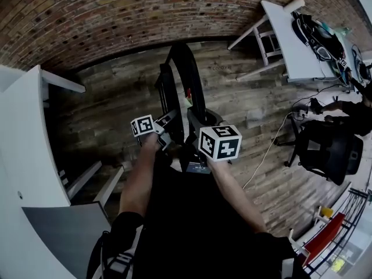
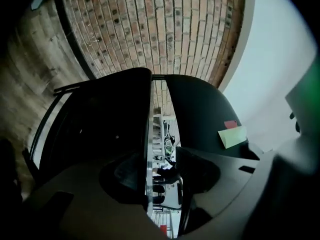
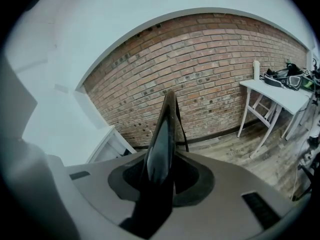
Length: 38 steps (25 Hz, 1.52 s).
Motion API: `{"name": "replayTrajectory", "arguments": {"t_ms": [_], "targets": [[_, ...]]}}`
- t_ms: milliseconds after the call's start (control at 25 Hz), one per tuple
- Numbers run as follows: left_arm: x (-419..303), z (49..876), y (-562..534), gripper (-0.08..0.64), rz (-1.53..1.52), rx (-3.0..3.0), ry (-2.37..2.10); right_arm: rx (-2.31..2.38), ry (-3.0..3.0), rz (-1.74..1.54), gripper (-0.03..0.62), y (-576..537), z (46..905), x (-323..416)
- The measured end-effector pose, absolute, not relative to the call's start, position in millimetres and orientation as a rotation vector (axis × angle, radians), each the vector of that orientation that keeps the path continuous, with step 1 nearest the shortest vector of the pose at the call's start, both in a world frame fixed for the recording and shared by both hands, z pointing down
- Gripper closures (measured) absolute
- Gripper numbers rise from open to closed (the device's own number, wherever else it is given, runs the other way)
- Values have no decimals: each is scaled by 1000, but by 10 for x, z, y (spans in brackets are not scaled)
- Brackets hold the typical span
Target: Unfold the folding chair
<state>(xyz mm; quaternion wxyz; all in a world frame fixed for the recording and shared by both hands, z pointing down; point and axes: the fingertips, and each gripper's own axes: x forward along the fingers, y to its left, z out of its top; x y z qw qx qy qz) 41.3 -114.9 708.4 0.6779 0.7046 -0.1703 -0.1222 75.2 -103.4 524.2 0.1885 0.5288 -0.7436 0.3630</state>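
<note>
The black folding chair (image 1: 185, 80) stands on the wooden floor in front of me, its panels close together. My left gripper (image 1: 168, 120) is at its left side. In the left gripper view the chair's thin shiny edge (image 2: 149, 149) stands between the jaws of that gripper (image 2: 162, 171), against the left-hand pad, with a strip of daylight before the right-hand pad. A dark panel (image 2: 100, 119) lies to its left and another (image 2: 200, 109), with a yellow-green tag (image 2: 232, 136), to its right. My right gripper (image 3: 161, 179) is shut on a glossy black panel (image 3: 162, 134) that fills the gap between its pads.
A brick wall (image 1: 116, 16) runs behind the chair. A white table (image 1: 290, 39) with bags stands at the back right and a black office chair (image 1: 328, 147) at the right, with a cable (image 1: 267, 150) on the floor. A white cabinet (image 1: 23, 144) stands at the left.
</note>
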Motion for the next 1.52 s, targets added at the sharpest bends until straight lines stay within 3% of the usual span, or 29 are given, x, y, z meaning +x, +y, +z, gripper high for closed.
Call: {"name": "replayTrajectory", "arguments": {"t_ms": [600,760,920,1520], "targets": [[-135,7268,-1167,383,-346,1506,-448,1469,-2164,1154,495,-1061,5429,1355],[-354,7376,-1170,375,-246,1564,-609,1472,-2180,1182,500,-1066,5536,1517],[-584,7527,-1144,308,-53,1640,-808,1465,-2197,1209,505,-1067,5619,1585],[-950,7944,-1148,307,215,1661,-1031,1465,-2223,1252,516,-1094,5922,1940]]}}
